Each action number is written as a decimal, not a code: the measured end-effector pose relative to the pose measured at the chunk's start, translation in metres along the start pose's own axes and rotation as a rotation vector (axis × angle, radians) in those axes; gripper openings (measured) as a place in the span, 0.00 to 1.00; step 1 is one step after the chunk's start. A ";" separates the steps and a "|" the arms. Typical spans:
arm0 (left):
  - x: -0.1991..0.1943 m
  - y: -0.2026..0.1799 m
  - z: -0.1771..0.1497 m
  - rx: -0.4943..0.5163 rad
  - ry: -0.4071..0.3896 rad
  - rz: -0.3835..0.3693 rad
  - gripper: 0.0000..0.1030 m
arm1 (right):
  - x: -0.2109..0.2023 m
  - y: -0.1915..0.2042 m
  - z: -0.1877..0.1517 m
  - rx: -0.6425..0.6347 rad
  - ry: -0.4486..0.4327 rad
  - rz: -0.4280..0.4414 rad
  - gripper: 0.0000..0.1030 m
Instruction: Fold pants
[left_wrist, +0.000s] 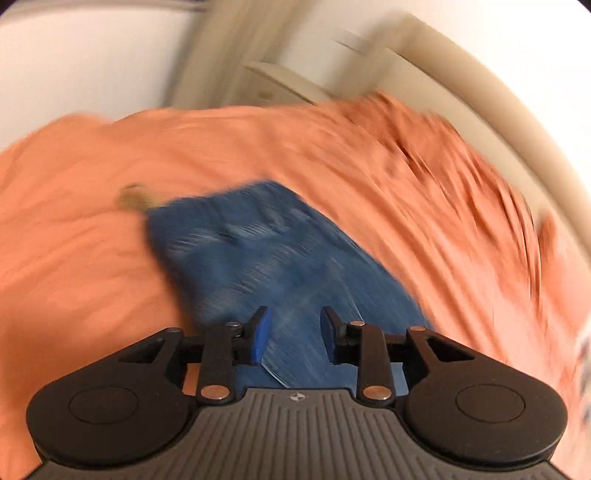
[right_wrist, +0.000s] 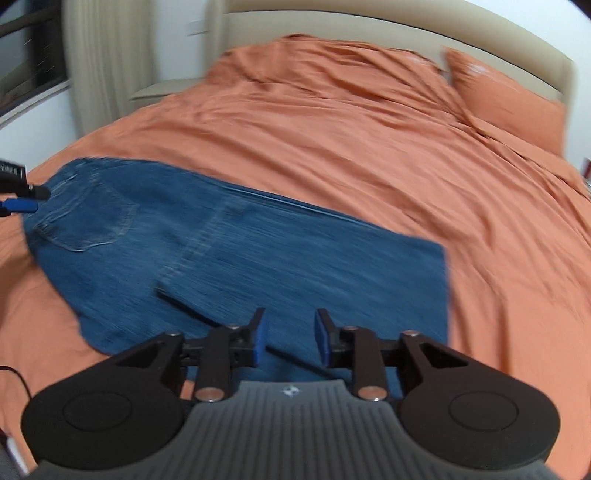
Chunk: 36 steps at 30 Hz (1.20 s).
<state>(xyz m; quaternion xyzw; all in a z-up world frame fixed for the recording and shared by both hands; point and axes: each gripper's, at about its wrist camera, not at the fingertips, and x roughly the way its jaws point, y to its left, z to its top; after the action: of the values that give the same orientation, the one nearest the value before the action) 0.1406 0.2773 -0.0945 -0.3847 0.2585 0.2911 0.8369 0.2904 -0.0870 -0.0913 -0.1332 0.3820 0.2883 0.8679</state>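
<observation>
1. My left claw (left_wrist: 293, 334) hangs above the pants (left_wrist: 258, 258), its blue pads (left_wrist: 260, 338) apart with nothing pinched between them; only denim shows below the gap.

2. My right claw (right_wrist: 290, 339) is likewise parted and empty, its pads (right_wrist: 323, 341) clear of the cloth underneath.

3. The pants (right_wrist: 229, 254) are blue jeans lying flat on the bed (right_wrist: 369, 147), folded so that one layer lies over another. In the right wrist view the back pocket sits at the left end and a straight folded edge at the right.

4. From the right wrist view I can see the tip of my left claw (right_wrist: 22, 201) at the far left edge, near the pocket end of the jeans.

5. The bed is covered in a rumpled orange sheet, with an orange pillow (right_wrist: 509, 107) at the far right against a beige headboard (right_wrist: 369, 27).

6. The left wrist view is heavily blurred, so finer detail of the denim there is not readable.

7. A curtain (right_wrist: 96, 55) hangs at the upper left beside a window.
</observation>
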 end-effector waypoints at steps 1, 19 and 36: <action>0.002 0.011 0.005 -0.051 -0.012 0.011 0.34 | 0.007 0.008 0.008 -0.034 0.008 0.011 0.26; 0.089 0.094 0.018 -0.549 0.042 -0.018 0.69 | 0.140 0.049 0.084 -0.216 0.105 0.086 0.21; 0.057 0.060 0.028 -0.315 -0.096 -0.041 0.27 | 0.144 0.052 0.080 -0.139 0.152 0.097 0.12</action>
<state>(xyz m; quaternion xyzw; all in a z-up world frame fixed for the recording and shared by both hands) 0.1446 0.3478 -0.1457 -0.5017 0.1615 0.3291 0.7835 0.3846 0.0482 -0.1445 -0.1959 0.4319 0.3449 0.8100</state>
